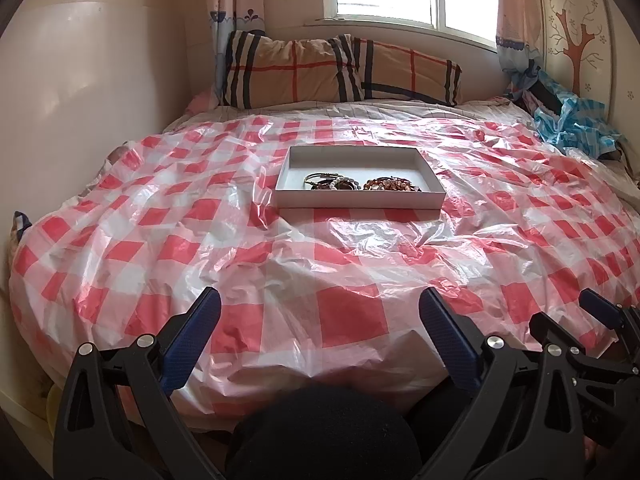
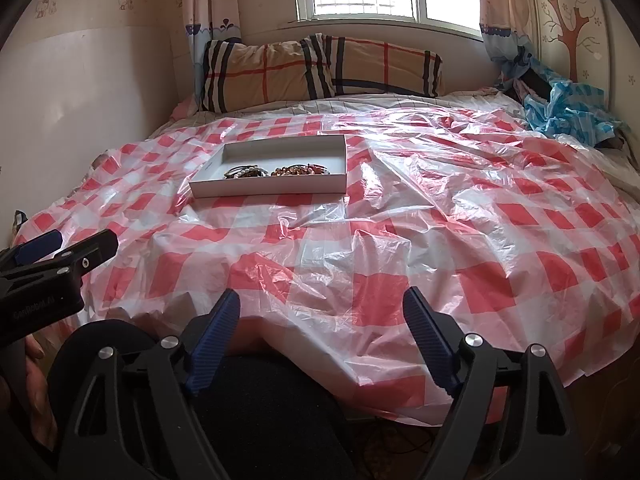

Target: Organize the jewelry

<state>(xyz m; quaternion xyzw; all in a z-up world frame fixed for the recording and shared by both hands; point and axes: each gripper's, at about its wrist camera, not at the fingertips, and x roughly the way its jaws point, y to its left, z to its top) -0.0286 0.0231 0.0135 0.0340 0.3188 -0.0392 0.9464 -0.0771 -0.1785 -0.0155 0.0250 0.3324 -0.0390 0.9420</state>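
Two clusters of jewelry lay in a shallow white box (image 1: 404, 200) near the middle of the bed: dark bracelets with white beads (image 1: 331, 182) on the left, amber-brown beaded strands (image 1: 390, 184) beside them, individual pieces too tangled to separate. Its far half was bare, on a red-checked plastic sheet (image 1: 348, 312). Both the left gripper (image 1: 320, 312) and right gripper (image 2: 322, 312) were spread wide and held nothing, near the bed's near edge.

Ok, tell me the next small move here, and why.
Probably reach the right tool forward toward the white box. Both tools are open and empty, near the bed's edge, and the bracelets all lie in the box, well ahead of the left tool too.
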